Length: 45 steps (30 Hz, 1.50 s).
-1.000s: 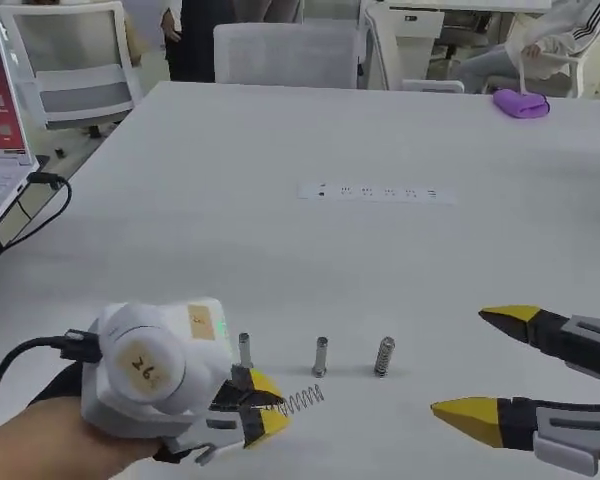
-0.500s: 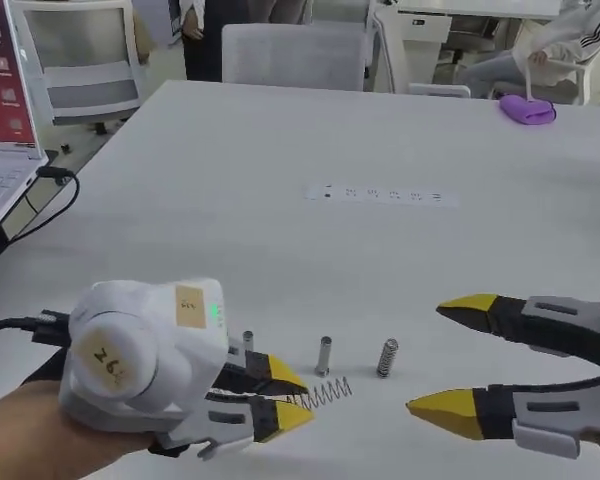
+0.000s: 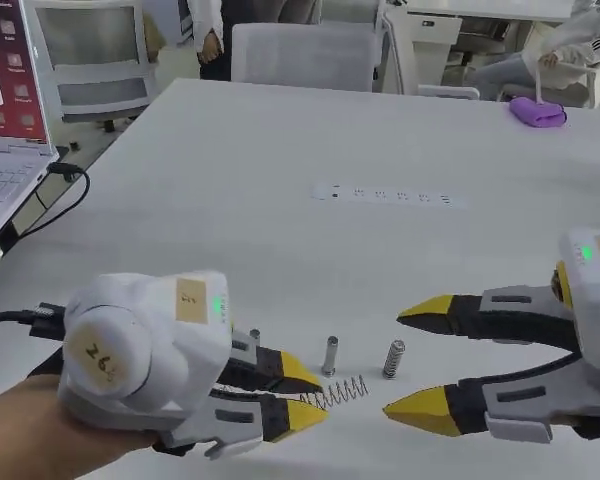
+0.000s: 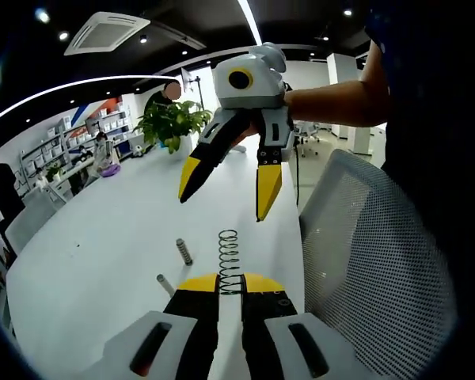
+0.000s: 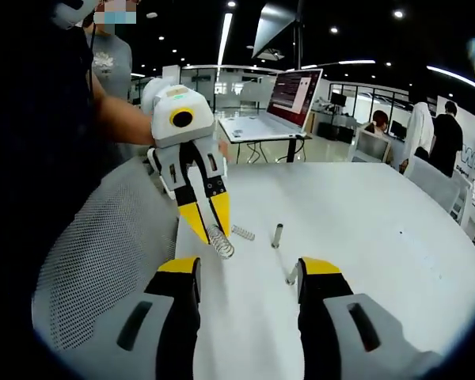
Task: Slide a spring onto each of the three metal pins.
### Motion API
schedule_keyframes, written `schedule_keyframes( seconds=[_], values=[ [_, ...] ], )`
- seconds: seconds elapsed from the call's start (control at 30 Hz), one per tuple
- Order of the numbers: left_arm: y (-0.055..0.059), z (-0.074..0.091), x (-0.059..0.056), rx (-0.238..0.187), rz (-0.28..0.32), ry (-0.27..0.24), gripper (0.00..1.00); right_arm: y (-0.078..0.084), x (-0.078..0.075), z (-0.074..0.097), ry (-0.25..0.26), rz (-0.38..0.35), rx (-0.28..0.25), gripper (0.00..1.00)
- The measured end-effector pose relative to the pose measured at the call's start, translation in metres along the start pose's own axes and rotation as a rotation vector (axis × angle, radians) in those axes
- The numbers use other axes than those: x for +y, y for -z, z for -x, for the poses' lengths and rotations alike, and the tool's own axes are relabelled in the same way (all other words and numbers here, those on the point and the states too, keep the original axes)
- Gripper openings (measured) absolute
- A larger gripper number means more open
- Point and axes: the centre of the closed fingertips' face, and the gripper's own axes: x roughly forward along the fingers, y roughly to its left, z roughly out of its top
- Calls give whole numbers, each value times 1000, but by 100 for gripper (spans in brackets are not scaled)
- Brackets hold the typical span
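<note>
My left gripper [image 3: 318,398] is shut on one end of a loose spring [image 3: 342,390], which points right, toward the open right gripper [image 3: 394,362]. Three small metal pins stand in a row on the white table [image 3: 280,200]. The right pin [image 3: 394,358] carries a spring, the middle pin [image 3: 331,355] is bare, and the left pin [image 3: 255,336] is partly hidden behind my left gripper. In the left gripper view the spring [image 4: 229,255] rises from the shut jaws, with the right gripper [image 4: 222,204] open beyond it. The right gripper view has the left gripper [image 5: 210,233] with the spring [image 5: 220,241].
A laptop [image 3: 5,120] with a black cable [image 3: 50,200] sits at the table's left edge. A socket strip [image 3: 390,196] lies mid-table, and a purple object [image 3: 538,112] far right. Chairs [image 3: 300,55] stand behind. A short coil [image 5: 242,232] lies flat near the middle pin [image 5: 276,235].
My left gripper has carried the spring to the right, past the left pin and toward the middle one. The open right gripper has moved left, closer to the pins.
</note>
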Motion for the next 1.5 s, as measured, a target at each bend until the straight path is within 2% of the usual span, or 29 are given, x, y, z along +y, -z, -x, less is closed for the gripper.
schedule_keyframes(
  seconds=[0.1, 0.3, 0.7, 1.17, 1.5],
  values=[
    [-3, -1, -2, -12, -9, 9, 2, 1, 6, -3, -41, 7, 4, 46],
    [-7, -1, -4, -22, -18, 17, 2, 1, 13, -10, -88, 16, 16, 34],
    [-14, 0, -9, -46, -31, 29, 2, -5, 27, -18, -164, -6, -14, 23],
    [-23, 1, -11, -70, -47, 27, 2, -14, 34, -17, -213, -51, -42, 14],
    [-24, 1, -12, -80, -41, 29, 2, -13, 35, -17, -222, -90, -18, 10]
  ],
)
